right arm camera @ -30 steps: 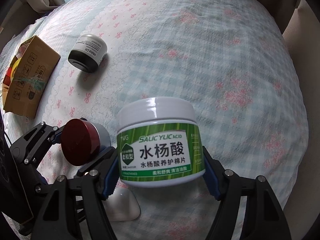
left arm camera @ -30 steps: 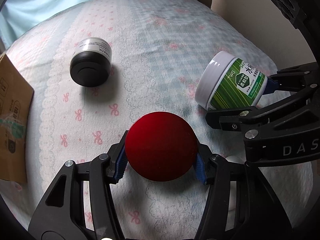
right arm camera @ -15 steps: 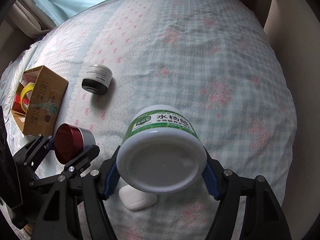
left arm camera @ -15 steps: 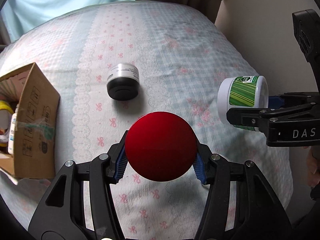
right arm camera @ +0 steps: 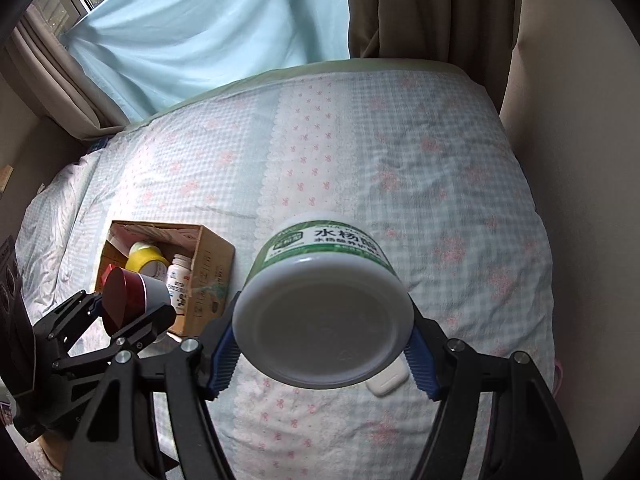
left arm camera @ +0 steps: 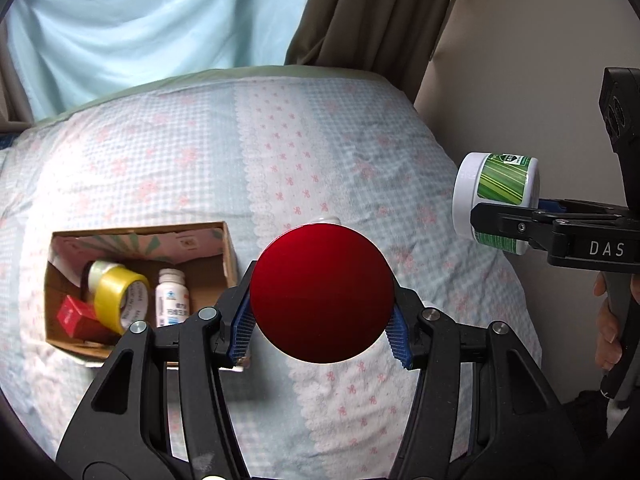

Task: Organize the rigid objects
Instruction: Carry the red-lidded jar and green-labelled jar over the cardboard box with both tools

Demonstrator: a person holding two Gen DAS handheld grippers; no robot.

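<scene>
Two jars ride above the bed: left tongs (left arm camera: 322,322) clamp the red-lidded jar (left arm camera: 322,294) nearest the cardboard box (left arm camera: 224,248); right tongs (right arm camera: 322,354) grip the green-labelled tub (right arm camera: 322,312).

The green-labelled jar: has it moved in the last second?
Yes. The green-labelled jar has risen off the bedspread, which now lies much farther below it.
</scene>
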